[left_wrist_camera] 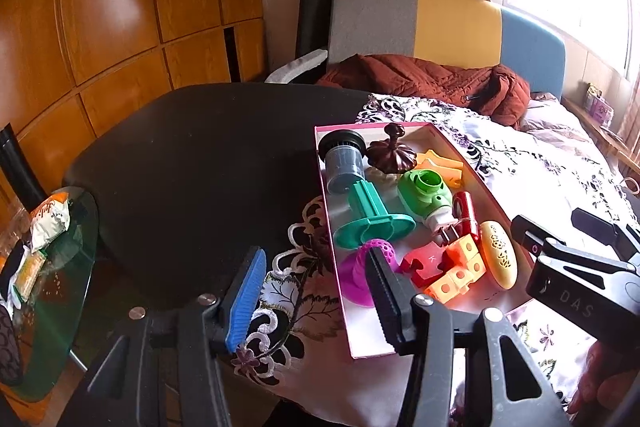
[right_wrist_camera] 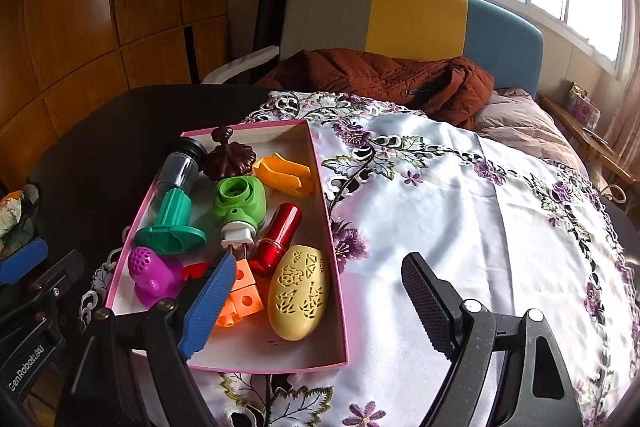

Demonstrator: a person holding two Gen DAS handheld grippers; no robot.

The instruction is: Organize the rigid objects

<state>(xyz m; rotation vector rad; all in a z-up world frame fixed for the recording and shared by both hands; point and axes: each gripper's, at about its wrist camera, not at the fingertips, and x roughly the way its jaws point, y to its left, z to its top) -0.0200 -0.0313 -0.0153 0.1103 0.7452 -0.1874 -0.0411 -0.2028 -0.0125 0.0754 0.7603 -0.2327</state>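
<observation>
Hovering over the pink box (right_wrist_camera: 326, 227) of toys, left gripper (left_wrist_camera: 316, 301) fingers apart, right gripper (right_wrist_camera: 320, 307) fingers apart, both empty.

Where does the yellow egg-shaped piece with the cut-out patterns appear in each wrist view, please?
Left wrist view: the yellow egg-shaped piece lies right of centre, at the right side of the pink box, beside the orange cubes.
Right wrist view: it lies left of centre and low, in the box's near right corner.
Shared landmark: the red cylinder just behind it.
</observation>
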